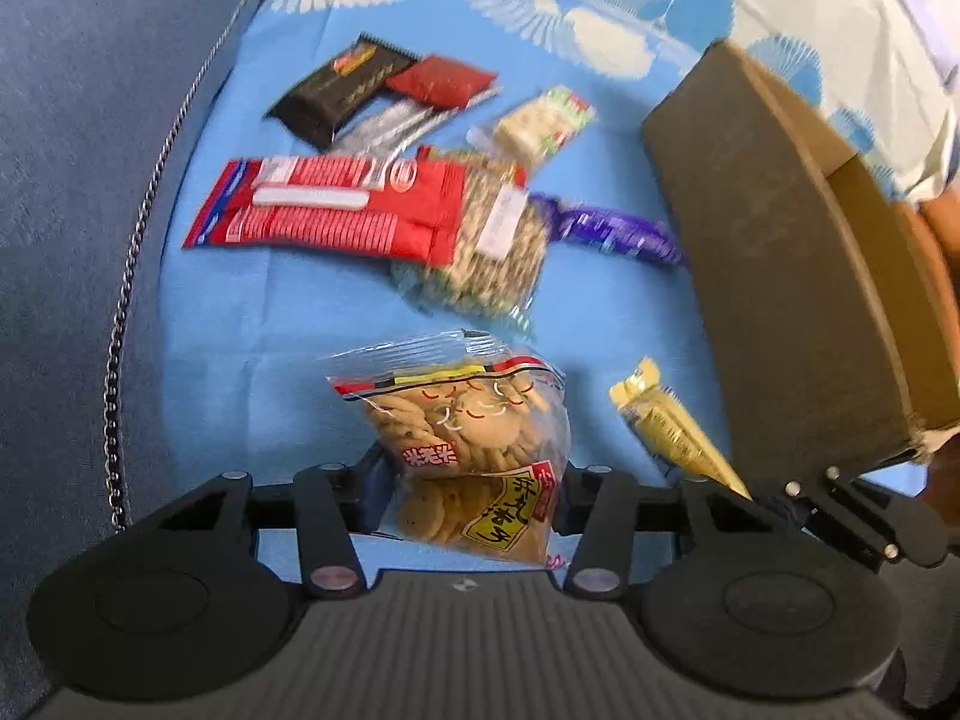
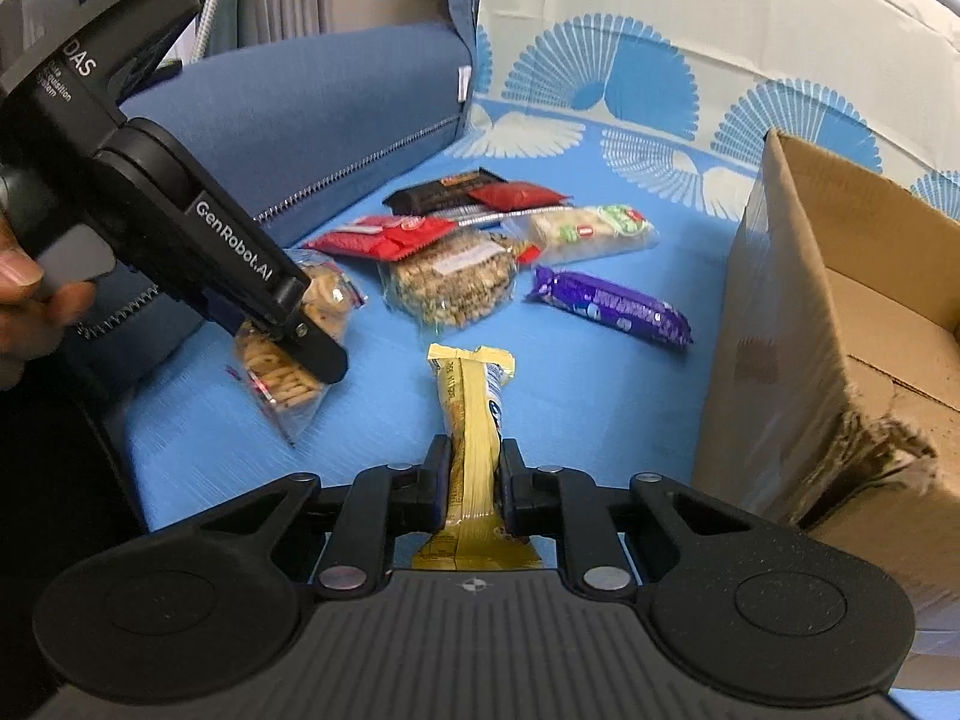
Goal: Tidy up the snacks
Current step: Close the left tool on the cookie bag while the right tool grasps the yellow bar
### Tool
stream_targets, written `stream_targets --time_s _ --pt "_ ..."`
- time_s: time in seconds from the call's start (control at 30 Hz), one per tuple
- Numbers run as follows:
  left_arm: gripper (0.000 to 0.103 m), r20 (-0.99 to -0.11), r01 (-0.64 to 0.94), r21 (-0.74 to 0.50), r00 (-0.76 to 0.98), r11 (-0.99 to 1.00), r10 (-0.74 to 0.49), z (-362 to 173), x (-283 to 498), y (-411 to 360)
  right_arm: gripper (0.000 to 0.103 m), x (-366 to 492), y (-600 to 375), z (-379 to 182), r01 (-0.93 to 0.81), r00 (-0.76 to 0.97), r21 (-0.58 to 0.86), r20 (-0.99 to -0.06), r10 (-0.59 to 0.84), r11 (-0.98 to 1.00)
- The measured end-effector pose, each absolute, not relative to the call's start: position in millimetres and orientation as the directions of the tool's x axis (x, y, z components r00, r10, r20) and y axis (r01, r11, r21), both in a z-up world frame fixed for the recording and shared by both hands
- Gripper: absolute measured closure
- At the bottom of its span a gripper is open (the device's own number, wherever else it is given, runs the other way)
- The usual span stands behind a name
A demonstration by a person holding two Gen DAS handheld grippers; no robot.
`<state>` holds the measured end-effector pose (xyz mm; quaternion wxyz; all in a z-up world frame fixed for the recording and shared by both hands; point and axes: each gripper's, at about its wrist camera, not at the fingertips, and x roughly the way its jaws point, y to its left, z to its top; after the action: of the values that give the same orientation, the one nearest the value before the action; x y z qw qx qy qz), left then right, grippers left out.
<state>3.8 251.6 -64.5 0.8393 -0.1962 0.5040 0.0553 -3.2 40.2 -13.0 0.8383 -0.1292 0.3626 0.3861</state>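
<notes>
A clear bag of round crackers point(image 1: 474, 438) lies on the blue cloth between the fingers of my left gripper point(image 1: 471, 468), and the pads press its sides. From the right wrist view the left gripper point(image 2: 300, 336) bears down on that cracker bag point(image 2: 282, 366). My right gripper point(image 2: 474, 468) is shut on a yellow snack bar point(image 2: 471, 396) that points away from me. The same yellow bar point(image 1: 672, 426) and the right gripper point(image 1: 840, 498) show at the lower right of the left wrist view, beside the cardboard box point(image 1: 780, 240).
The open cardboard box point(image 2: 780, 330) stands at the right. Ahead lie a red cracker pack point(image 2: 384, 237), a seed-snack bag point(image 2: 450, 282), a purple bar point(image 2: 612, 306), a black packet point(image 2: 444, 192), a small red packet point(image 2: 516, 195) and a white-green packet point(image 2: 588, 228). A blue cushion point(image 2: 300, 120) borders the left.
</notes>
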Motion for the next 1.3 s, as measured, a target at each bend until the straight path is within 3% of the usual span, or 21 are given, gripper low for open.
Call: stream_targets --time_s 0.5,1.3 --pt "0.049 -0.694 -0.295 -0.36 0.719 0.885 -0.043 -29 -25 258 0.086 4 16 19 -0.719 0.503 0.112 -0.597 0.625 0.685" --pt "0.049 -0.683 -0.274 -0.353 0.729 0.895 -0.047 -28 -28 257 0.086 2 12 24 -0.71 0.526 0.106 -0.577 0.625 0.696"
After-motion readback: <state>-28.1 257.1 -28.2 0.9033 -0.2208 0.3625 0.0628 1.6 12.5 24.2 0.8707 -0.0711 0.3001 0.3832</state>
